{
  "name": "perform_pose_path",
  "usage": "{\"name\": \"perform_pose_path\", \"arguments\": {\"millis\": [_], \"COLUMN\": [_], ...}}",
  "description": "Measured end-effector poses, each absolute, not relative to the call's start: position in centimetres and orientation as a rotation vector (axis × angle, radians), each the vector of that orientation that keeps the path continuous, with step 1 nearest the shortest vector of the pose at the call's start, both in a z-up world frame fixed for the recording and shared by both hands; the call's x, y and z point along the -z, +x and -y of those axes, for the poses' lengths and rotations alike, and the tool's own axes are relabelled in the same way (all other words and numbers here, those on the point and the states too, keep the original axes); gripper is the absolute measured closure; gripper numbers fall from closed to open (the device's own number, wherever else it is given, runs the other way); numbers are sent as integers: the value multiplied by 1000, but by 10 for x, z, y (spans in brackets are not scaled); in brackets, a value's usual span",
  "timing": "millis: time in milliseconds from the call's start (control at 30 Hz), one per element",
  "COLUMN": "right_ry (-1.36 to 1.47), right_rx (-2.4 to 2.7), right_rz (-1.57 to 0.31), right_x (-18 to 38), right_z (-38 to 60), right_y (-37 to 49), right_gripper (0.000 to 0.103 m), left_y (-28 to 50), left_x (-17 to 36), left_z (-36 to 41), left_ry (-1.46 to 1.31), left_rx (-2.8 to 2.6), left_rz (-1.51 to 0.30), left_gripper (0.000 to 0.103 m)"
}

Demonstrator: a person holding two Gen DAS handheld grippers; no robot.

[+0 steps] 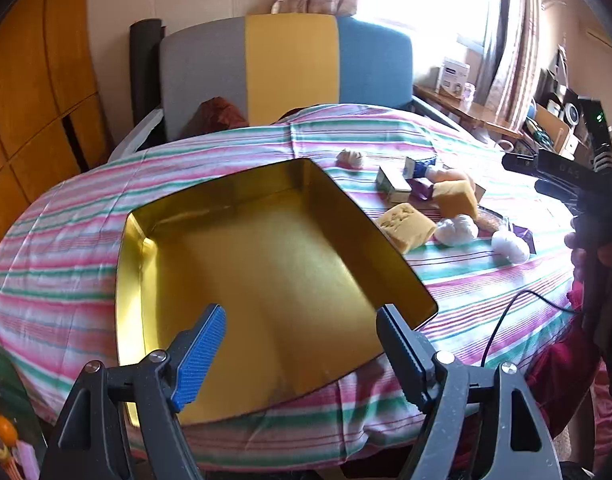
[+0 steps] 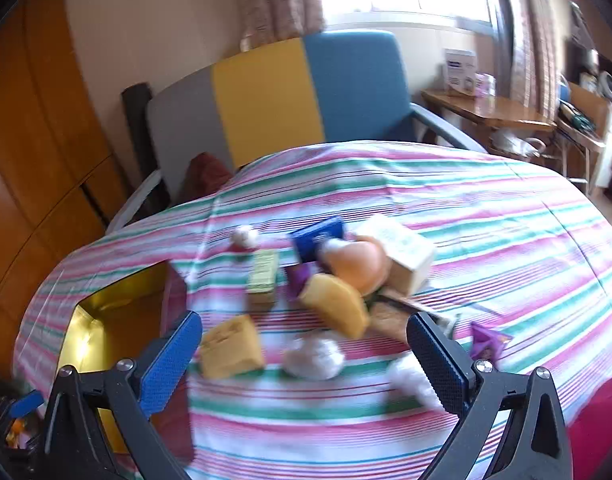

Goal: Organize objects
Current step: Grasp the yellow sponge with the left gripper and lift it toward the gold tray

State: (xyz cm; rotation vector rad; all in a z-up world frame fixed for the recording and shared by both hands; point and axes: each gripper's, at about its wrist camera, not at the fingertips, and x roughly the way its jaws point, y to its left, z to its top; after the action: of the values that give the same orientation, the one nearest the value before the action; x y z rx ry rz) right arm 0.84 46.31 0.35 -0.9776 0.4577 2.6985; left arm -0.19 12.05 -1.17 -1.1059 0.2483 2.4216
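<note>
A gold tin tray fills the center of my left wrist view, lying on a striped cloth. To its right, in the right middle of the frame, sit yellow sponge blocks, white cotton balls and small boxes. My left gripper hovers released over the tray's near edge. My right gripper hangs spread wide above the blurred pile, grasping nothing.
</note>
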Motion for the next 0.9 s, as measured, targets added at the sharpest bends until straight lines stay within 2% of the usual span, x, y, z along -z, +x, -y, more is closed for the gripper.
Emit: {"name": "perform_pose_path", "arguments": {"millis": [167, 267, 333, 533, 900], "right_ry": [-936, -931, -918, -940, -923], "right_rx": [-2606, -2577, -2564, -2568, -2569], "right_rz": [-522, -672, -758, -859, -978], "right_x": [14, 25, 27, 32, 35], "right_z": [-520, -543, -551, -553, -563], "right_y": [13, 17, 17, 15, 19], "right_gripper": [0, 0, 0, 0, 0], "left_y": [-14, -25, -30, -48, -96], "left_x": [8, 9, 9, 13, 67], "left_z": [-149, -171, -188, -250, -325], "left_ry": [-1139, -1167, -1165, -1099, -1200], "left_rx": [-2336, -2254, -2215, -2045, -1890], "left_rz": [-292, -309, -354, -516, -775], "left_gripper": [24, 24, 24, 24, 24]}}
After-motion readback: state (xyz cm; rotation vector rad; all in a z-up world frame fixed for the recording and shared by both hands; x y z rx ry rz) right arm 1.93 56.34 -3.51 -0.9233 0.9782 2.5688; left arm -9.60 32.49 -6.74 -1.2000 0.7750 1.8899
